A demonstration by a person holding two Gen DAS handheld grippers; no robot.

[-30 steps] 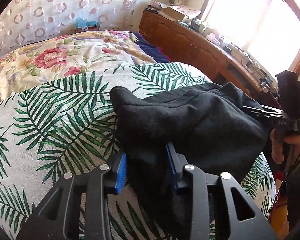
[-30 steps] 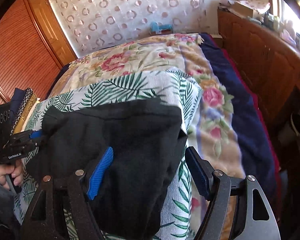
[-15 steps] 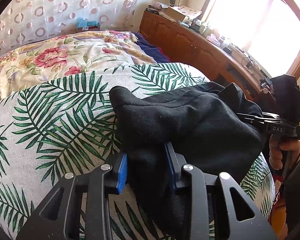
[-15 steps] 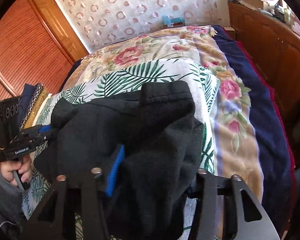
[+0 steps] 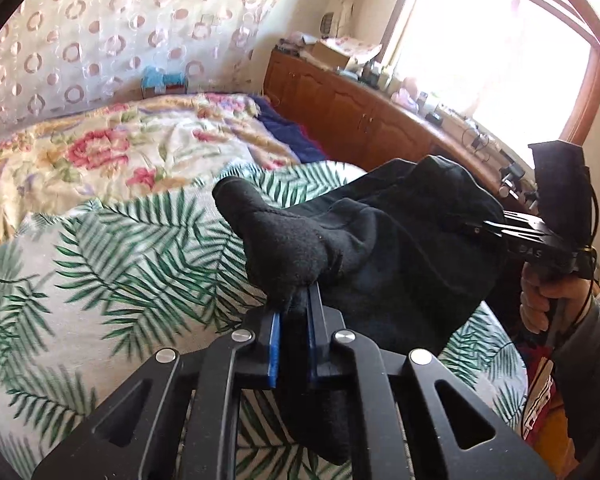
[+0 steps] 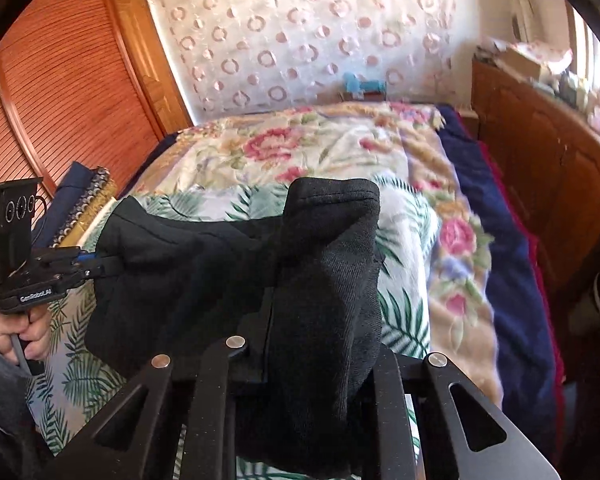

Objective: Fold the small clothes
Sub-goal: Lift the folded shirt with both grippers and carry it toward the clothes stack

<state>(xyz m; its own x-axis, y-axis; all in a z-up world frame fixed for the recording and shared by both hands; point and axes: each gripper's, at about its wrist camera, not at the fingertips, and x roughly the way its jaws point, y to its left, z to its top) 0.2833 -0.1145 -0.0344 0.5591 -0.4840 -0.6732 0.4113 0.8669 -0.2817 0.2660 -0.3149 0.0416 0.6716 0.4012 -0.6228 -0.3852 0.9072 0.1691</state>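
Both tools clamped on one black garment above the bed

The left tool (image 5: 294, 300) has just been closing and now pinches a fold of the garment (image 5: 380, 248) between its blue pads. The right tool (image 6: 320, 320), also just closing, grips another bunched part, its pads hidden by cloth. The garment hangs stretched between them over the palm-print sheet (image 5: 100, 260), with the right tool at 3 o'clock in the left view.

Matt blk fleece garment (image 5: 400, 248), wood cabinets (image 5: 340, 120)
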